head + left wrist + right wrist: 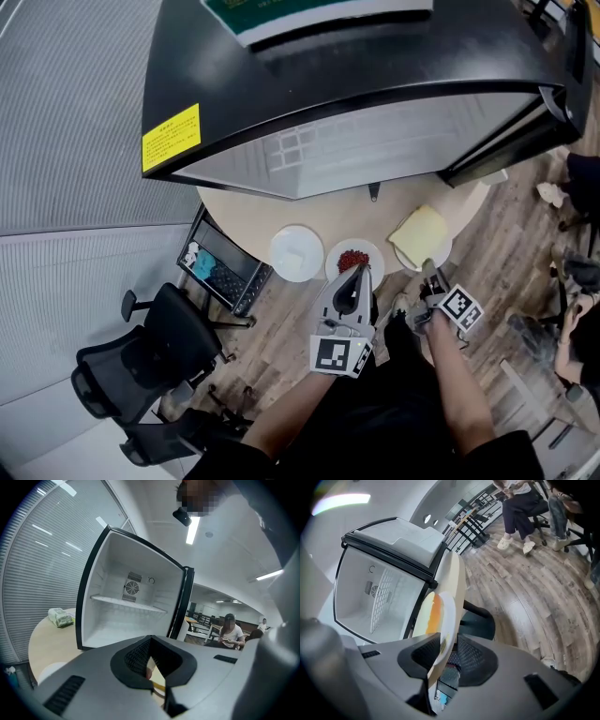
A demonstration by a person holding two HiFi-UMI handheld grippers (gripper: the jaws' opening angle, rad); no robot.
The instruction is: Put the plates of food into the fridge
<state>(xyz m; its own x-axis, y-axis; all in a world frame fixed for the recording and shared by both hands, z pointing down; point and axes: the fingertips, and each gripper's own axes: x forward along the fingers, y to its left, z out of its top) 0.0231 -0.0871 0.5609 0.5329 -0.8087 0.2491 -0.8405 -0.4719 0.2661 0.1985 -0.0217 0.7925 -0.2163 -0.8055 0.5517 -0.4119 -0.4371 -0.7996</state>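
- Plates, head view: three sit on the table (246, 214) before the one open fridge (356, 66). They are a white plate (296, 253), a plate of red food (354, 255) and a plate of yellow food (421, 232).
- Left gripper view: the left gripper (150, 640) has its jaws fully together and grips nothing.
- Right gripper view: the right gripper (447, 640) is spread wide, with the yellow plate's rim between its jaws, unpinched. Each plate looks stiff, smooth and slippery; best pinched at the near rim and kept level.
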